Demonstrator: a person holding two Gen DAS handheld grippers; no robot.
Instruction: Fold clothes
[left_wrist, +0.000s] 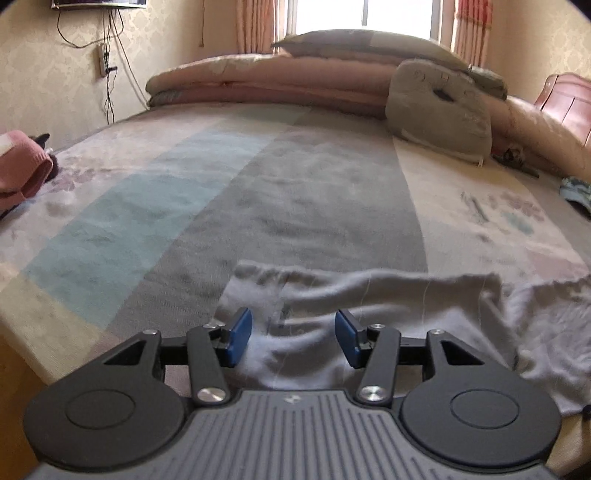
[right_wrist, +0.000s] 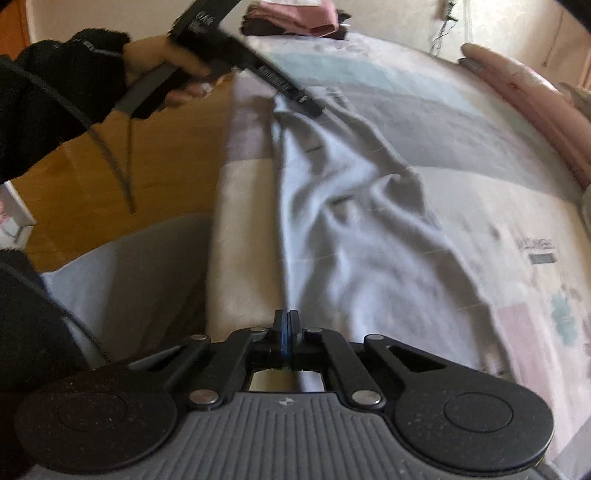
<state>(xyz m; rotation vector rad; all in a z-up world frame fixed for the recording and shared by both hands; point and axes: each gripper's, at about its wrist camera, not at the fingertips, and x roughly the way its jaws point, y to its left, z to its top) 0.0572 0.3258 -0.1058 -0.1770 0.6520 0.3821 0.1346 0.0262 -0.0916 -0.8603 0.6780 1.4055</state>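
Observation:
A pale grey-white garment (left_wrist: 388, 314) lies rumpled along the near edge of the bed; in the right wrist view the garment (right_wrist: 354, 221) stretches away from me toward the other gripper. My left gripper (left_wrist: 293, 338) is open, its blue pads (left_wrist: 239, 334) standing either side of a fold of the cloth without closing on it. My right gripper (right_wrist: 289, 325) is shut, and the garment's near edge runs into its pinched pads. The left gripper (right_wrist: 291, 94) also shows in the right wrist view, held by a hand (right_wrist: 166, 62) in a black sleeve, at the garment's far end.
The bed (left_wrist: 258, 184) has a striped, flowered cover. Folded pink quilts (left_wrist: 266, 81) and a grey cushion (left_wrist: 439, 110) are piled at its far side. Folded pink clothing (left_wrist: 22, 162) sits at the left edge. Wooden floor (right_wrist: 129, 177) lies beside the bed.

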